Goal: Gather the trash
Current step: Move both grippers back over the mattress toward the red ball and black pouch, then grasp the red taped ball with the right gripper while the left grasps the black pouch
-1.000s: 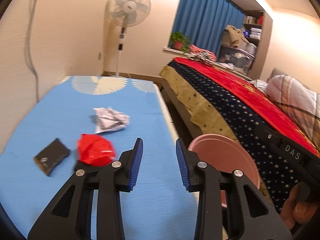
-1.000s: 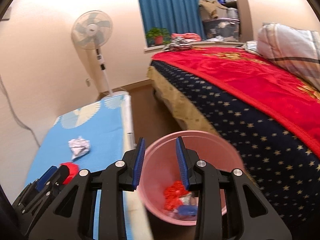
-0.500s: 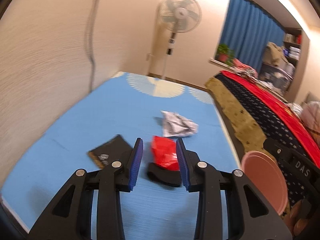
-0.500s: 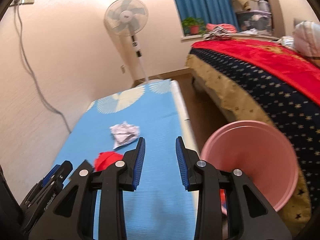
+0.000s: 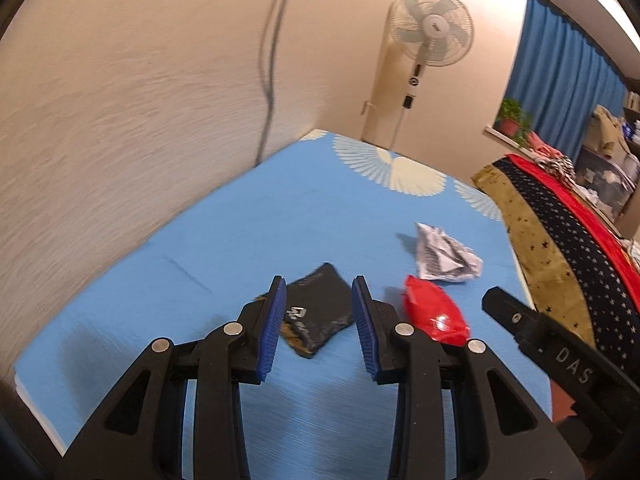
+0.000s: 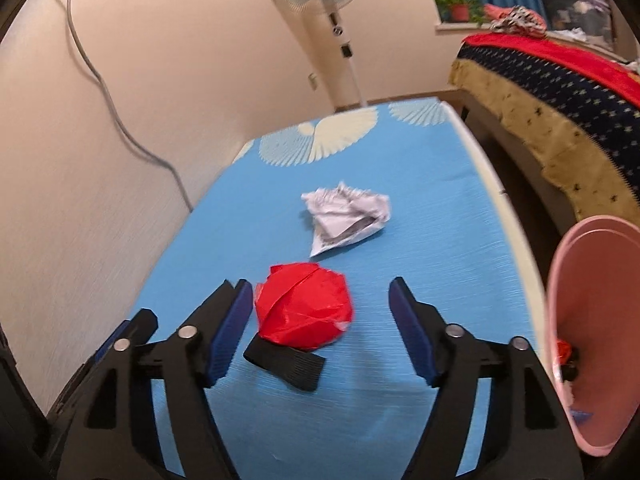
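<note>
A black wrapper lies on the blue mat, straight ahead of my open, empty left gripper. A crumpled red wrapper lies to its right, and a crumpled white paper lies beyond. In the right wrist view my right gripper is open wide, with the red wrapper between its fingers but not touched. A black strip lies under the red wrapper. The white paper lies farther off. The pink bin stands at the right with trash inside.
A wall with a hanging cable runs along the mat's left side. A standing fan is at the far end. A bed with a red and navy cover lies right of the mat across a narrow floor gap.
Both grippers swung left from the pink bin toward the mat. The left now faces the black wrapper. The right has opened wider and moved up to the red wrapper.
</note>
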### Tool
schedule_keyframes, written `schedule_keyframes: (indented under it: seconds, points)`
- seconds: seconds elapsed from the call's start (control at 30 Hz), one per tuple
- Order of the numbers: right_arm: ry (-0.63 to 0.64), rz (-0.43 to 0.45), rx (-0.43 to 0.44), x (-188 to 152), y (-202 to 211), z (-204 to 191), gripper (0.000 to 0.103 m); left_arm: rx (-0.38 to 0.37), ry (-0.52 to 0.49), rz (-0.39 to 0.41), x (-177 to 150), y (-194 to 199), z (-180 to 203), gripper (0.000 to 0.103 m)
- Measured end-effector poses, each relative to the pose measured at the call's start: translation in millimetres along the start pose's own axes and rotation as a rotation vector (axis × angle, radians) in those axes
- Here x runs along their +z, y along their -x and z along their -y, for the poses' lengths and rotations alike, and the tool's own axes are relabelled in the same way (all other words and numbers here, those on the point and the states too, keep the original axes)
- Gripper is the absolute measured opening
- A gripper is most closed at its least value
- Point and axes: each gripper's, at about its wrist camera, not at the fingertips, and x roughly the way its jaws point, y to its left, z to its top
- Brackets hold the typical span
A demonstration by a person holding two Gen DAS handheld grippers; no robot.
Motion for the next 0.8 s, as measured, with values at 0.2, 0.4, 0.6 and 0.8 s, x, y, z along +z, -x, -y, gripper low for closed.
schedule_keyframes:
  seconds: [0.2,0.4,0.6,0.8]
  points:
    - [0.014,-0.080,0.022,-3.1,-32.9,-7.6,0.084,0.064,0.053,-0.050,0.8,-13.6,-16.1,0.034]
    - [0.079,-0.163,-0.028,-9.8,-56.4,-15.9,0.073,0.071,0.109,-0.095,0.2,-27.2,-24.7,0.034]
    - [0.058,-0.119,-0.023,-4.8,-50.0,-8.7,0.070,0.047,0.117,-0.114,2.9,-37.1,-17.9,0.036]
    - [-0.006,-0.017,-0.074,9.6,-29.7,15.6,0.069,0.025,0.023,-0.140,-0.5,-49.6,5.5,0.050]
